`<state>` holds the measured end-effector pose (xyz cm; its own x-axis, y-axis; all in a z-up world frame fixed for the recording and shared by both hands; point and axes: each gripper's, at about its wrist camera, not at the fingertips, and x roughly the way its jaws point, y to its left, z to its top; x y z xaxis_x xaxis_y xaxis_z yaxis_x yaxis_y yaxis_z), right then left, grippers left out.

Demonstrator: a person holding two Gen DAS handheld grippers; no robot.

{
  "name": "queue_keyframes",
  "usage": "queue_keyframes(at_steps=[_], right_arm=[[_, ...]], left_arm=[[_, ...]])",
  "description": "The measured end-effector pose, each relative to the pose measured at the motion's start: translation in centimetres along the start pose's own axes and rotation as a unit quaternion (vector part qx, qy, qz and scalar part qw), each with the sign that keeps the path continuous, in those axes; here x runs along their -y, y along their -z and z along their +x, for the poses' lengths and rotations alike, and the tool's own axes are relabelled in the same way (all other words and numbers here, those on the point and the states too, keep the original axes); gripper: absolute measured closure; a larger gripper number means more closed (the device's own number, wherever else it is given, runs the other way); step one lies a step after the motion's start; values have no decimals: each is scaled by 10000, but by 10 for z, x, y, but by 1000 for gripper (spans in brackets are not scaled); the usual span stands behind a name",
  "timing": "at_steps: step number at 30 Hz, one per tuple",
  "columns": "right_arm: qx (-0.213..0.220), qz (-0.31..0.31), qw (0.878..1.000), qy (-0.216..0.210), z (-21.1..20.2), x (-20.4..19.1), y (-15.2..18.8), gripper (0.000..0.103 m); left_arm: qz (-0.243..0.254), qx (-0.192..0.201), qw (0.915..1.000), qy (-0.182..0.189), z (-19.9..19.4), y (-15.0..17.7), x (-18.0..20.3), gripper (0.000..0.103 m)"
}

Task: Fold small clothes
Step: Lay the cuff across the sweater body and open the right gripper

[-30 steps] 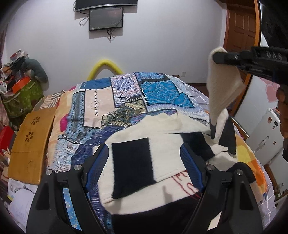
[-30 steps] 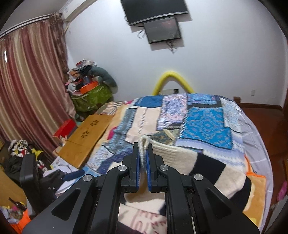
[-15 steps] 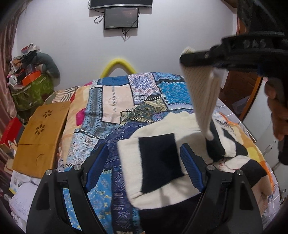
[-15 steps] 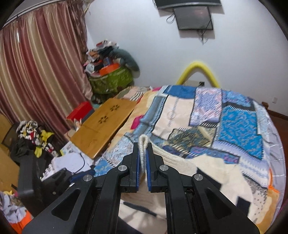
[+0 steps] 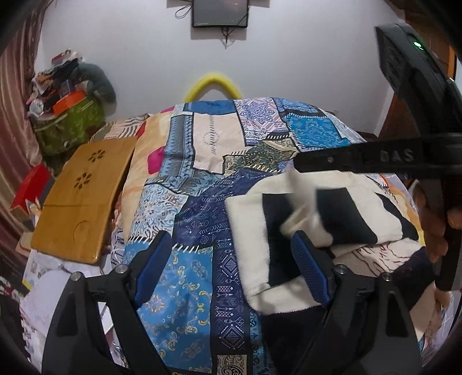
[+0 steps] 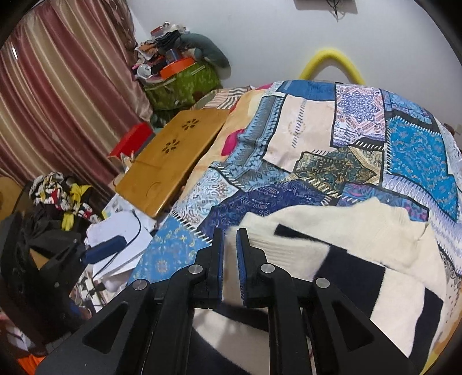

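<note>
Cream and black sweater [image 5: 340, 219] spread over the near right part of the bed [image 5: 202, 184], on the patchwork quilt [image 6: 332, 155]. Left view: left tool [image 5: 231, 264] with blue pads wide apart, nothing between them, right pad just at the sweater's folded edge. Same view: right tool [image 5: 300, 164] seen from the side, reaching in from the right above the sweater, a blurred cream fold [image 5: 303, 207] hanging just below its tip; contact there too blurred to tell. Right view: right tool [image 6: 229, 242] with pads slightly apart, a narrow gap showing, cream knit edge [image 6: 277, 248] right at the tips but not clearly pinched. Only in the right view: striped curtain [image 6: 57, 95], heap of clothes [image 6: 60, 196] on the floor, papers and a cable [image 6: 124, 230] beside the bed. In both views: wooden lap tray [image 5: 83, 196] leaning at the bed's left side, yellow arch [image 5: 213, 85] behind the bed, green bag [image 6: 182, 83] piled with clutter. Only in the left view: whole wall screen [image 5: 221, 13].
</note>
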<state>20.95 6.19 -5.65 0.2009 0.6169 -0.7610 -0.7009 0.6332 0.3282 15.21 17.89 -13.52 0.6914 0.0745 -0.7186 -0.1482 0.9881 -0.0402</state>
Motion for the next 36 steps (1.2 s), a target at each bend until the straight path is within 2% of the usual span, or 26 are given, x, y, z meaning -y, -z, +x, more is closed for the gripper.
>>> queue_keyframes(at_steps=[4, 9, 13, 15, 18, 23, 28, 32, 36], right_arm=[[164, -54, 9998, 33, -18, 2, 1, 84], [426, -195, 9985, 300, -52, 19, 4, 72], [621, -136, 9958, 652, -87, 48, 9, 70], [720, -61, 9933, 904, -106, 68, 14, 57], [815, 116, 9884, 1278, -131, 101, 24, 56], [626, 536, 9811, 1751, -153, 159, 49, 55], [335, 1015, 9745, 1975, -148, 214, 79, 46], [79, 1531, 9700, 1888, -133, 256, 103, 46], [-172, 1999, 9645, 1719, -114, 289, 127, 46]], left_arm=[[-47, -6, 10000, -50, 2, -2, 1, 16], [-2, 12, 9999, -125, 7, -10, 8, 16], [104, -14, 9998, -177, 15, -21, 18, 15], [176, -50, 9997, -187, 22, -26, 23, 15], [129, -223, 9995, -193, 38, -34, 27, 14], [-26, -619, 9978, -255, 72, -38, 27, 13], [-187, -1103, 9930, -380, 109, -30, 23, 13], [-248, -1426, 9880, -532, 133, -21, 19, 13], [-328, -1594, 9855, -478, 144, -17, 15, 13]])
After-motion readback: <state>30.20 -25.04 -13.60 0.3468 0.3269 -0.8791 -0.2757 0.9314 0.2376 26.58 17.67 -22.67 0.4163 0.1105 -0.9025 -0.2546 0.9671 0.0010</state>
